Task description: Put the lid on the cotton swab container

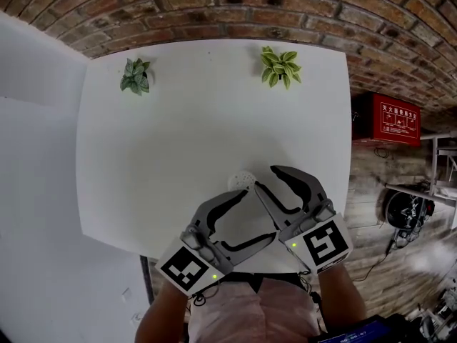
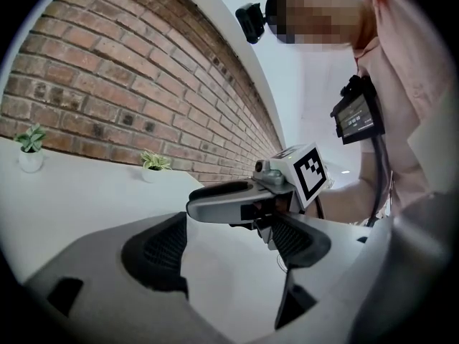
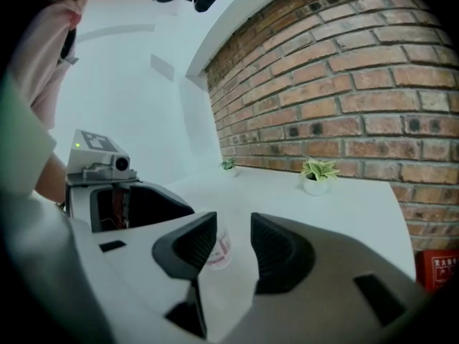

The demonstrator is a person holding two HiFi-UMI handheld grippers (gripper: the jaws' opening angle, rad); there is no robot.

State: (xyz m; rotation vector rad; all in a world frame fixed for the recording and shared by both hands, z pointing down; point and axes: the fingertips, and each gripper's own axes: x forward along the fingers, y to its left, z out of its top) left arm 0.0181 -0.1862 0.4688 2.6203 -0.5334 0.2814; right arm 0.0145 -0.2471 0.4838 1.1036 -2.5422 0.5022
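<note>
Both my left gripper [image 2: 229,258] and my right gripper [image 3: 235,239] have released jaws and grasp nothing. Between the left jaws I see only the bare table [image 1: 178,120]. The container [image 3: 217,251] stands on the table just past the tips of my right jaws, in their gap, closer to the left jaw.

Red box [image 1: 385,120] at the wall: white Chinese characters, too small to read; container [image 3: 219,248]: reddish label print, blurred; left cube [image 1: 187,269] and right cube [image 1: 327,243]: black-and-white square markers, no letters; nothing legible.
</note>
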